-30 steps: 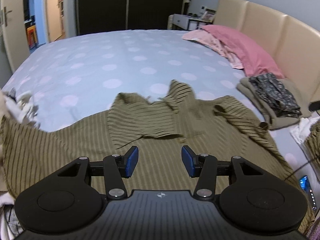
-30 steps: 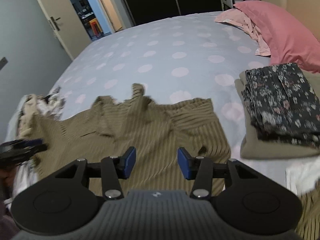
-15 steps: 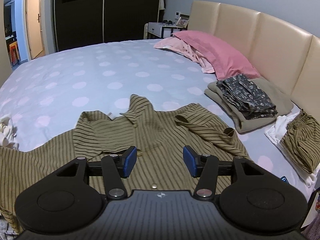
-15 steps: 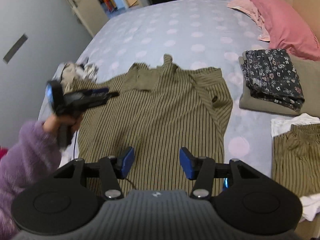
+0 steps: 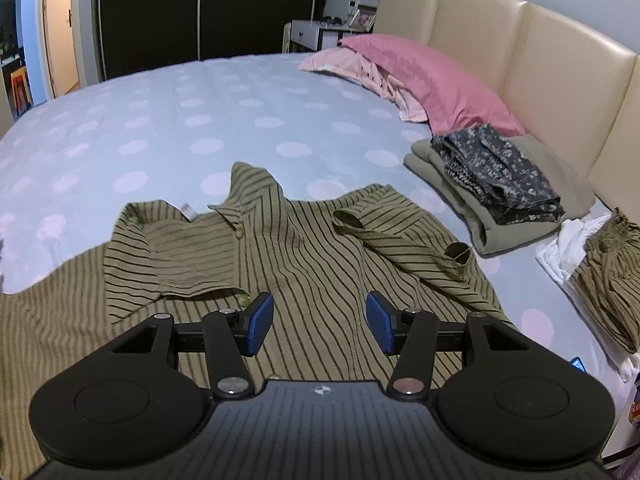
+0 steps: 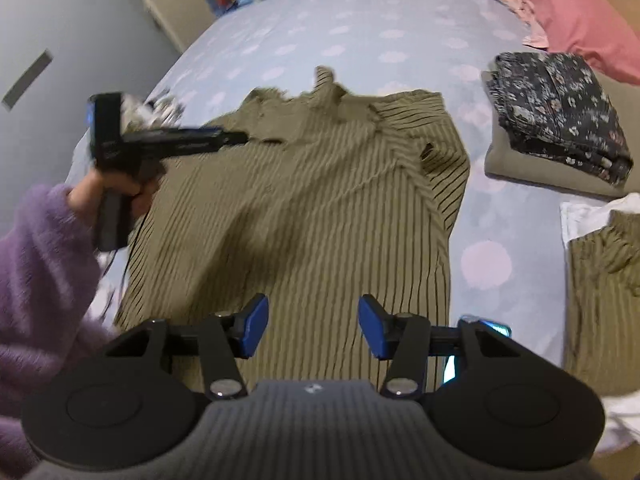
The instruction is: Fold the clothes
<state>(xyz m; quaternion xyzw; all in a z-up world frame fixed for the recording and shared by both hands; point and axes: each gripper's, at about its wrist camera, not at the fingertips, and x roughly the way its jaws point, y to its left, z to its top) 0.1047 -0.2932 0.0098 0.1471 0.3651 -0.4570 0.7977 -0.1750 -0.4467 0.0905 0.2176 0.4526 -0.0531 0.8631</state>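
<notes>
The striped shirt (image 5: 304, 264) lies spread on the bed (image 5: 180, 128), sleeves folded in loosely. Left claw (image 5: 318, 326) and right claw (image 6: 310, 326) both hang released above it, empty. A careless pinch could drag the cloth and undo those sleeve folds.

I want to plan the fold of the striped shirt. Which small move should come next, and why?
Probably lower the left gripper onto the sleeve at its side and pinch the edge. The striped shirt lies spread on the bed with both sleeves already turned inward, and both grippers are open above the cloth and hold nothing, so a grasp has to come first.
</notes>
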